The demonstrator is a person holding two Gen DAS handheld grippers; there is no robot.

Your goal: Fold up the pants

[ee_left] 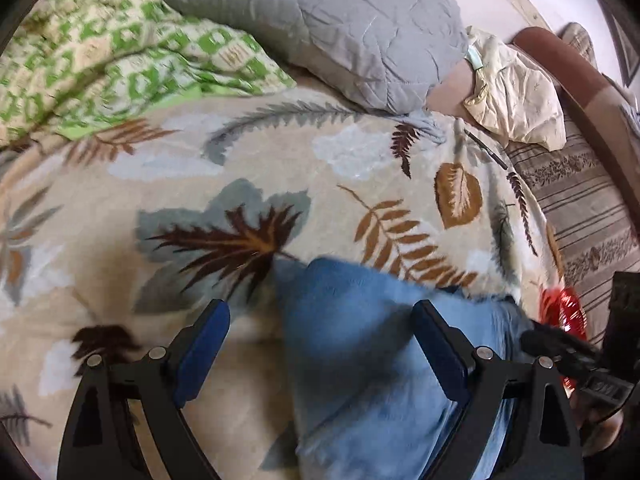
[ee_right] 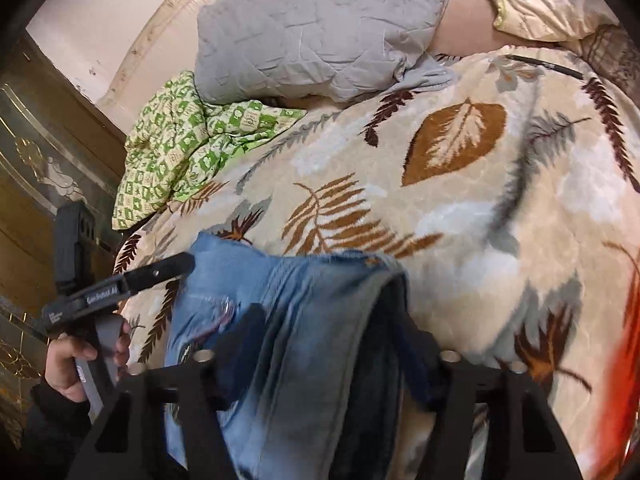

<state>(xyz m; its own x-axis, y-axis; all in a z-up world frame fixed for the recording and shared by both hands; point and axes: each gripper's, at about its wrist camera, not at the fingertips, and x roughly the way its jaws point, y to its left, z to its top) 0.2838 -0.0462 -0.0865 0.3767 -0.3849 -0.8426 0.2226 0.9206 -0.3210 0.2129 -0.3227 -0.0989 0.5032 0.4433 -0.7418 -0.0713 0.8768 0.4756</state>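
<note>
Light blue jeans (ee_left: pixel 360 340) lie bunched on a leaf-patterned blanket (ee_left: pixel 280 152). My left gripper (ee_left: pixel 320 352) hangs over the jeans' left edge with its blue pads (ee_left: pixel 204 352) wide apart and touching nothing, so it is open. In the right wrist view the jeans (ee_right: pixel 312 320) fill the gap of my right gripper (ee_right: pixel 332 348), waistband folded over, and the jaws appear shut on the bundle. A hand (ee_right: pixel 76 364) holds the left tool there, with one of its fingers (ee_right: pixel 160 270) beside the jeans' left edge.
A grey quilted pillow (ee_left: pixel 340 28) and a green patterned cloth (ee_left: pixel 120 48) lie at the far side of the blanket. A pen (ee_left: pixel 486 150) rests near a cream cloth (ee_left: pixel 516 96). A striped cushion (ee_left: pixel 580 184) lies right; a wooden cabinet (ee_right: pixel 40 160) stands left.
</note>
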